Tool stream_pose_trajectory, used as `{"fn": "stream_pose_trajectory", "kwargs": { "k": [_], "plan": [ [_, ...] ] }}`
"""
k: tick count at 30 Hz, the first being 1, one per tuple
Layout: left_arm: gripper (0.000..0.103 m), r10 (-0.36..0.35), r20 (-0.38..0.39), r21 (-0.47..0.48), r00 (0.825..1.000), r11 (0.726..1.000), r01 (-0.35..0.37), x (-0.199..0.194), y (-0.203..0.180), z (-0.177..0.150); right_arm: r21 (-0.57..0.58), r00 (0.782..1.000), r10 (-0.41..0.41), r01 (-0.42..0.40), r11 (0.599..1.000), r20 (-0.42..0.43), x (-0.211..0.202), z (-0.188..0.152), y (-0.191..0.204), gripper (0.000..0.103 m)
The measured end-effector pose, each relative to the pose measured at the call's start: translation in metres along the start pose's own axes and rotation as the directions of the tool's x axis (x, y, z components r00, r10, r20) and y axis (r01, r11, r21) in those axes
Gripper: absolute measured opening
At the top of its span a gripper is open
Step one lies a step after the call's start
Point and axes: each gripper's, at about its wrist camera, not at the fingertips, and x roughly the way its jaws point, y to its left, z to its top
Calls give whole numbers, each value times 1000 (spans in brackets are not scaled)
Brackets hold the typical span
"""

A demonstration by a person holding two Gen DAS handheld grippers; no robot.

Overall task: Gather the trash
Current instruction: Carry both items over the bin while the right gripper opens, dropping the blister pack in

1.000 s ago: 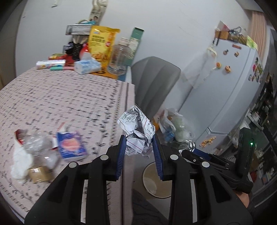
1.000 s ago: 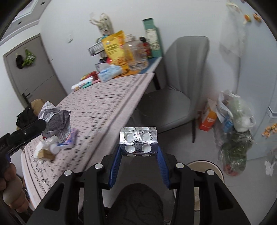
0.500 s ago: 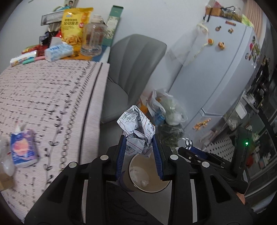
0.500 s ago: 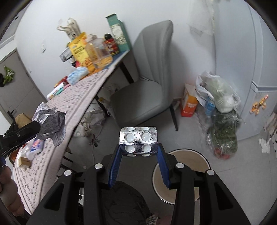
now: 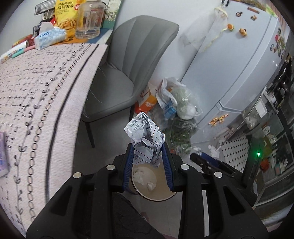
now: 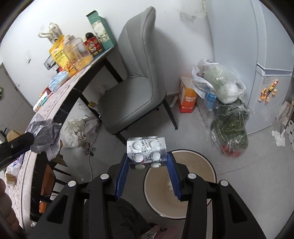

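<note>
Two grippers over the floor beside the surface (image 5: 36,77), both loaded. Left gripper (image 5: 147,156) fingers clamped on crumpled printed paper (image 5: 145,139), held above round beige trash bin (image 5: 161,193) with white tissue scraps inside. Right gripper (image 6: 147,165) fingers pinching silver blister pack (image 6: 146,149), white pills visible, held over near-left rim of same trash bin (image 6: 207,165). Left gripper with the paper also seen at left edge of right view (image 6: 16,145), level with surface edge. Grey chair (image 5: 128,69) tucked at surface end. Tissue pack (image 5: 49,36), yellow snack bag (image 5: 67,12), clear glass jar (image 5: 88,20) at far end of surface. Plastic bags of groceries (image 6: 222,103) and orange carton (image 6: 187,99) on floor by white fridge (image 5: 238,64).
</note>
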Motion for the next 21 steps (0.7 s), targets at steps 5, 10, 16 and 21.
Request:
{"fn": "stream_pose_trajectory", "kwargs": {
  "k": [5, 10, 16, 21],
  "plan": [
    [31, 3, -28, 10, 1000, 1000, -2, 15, -6, 1, 19, 1000, 6, -6, 1000, 22, 10, 9, -14, 51],
    [31, 3, -47, 10, 999, 1000, -2, 27, -10, 1, 36, 999, 10, -11, 999, 33, 10, 10, -24, 59],
    [31, -30, -90, 10, 995, 999, 31, 49, -18, 1, 65, 999, -15, 13, 998, 37, -4, 7, -41, 60],
    [31, -74, -127, 25, 989, 997, 77, 69, -31, -1, 92, 997, -50, 46, 995, 52, -26, 7, -59, 61]
  ]
}}
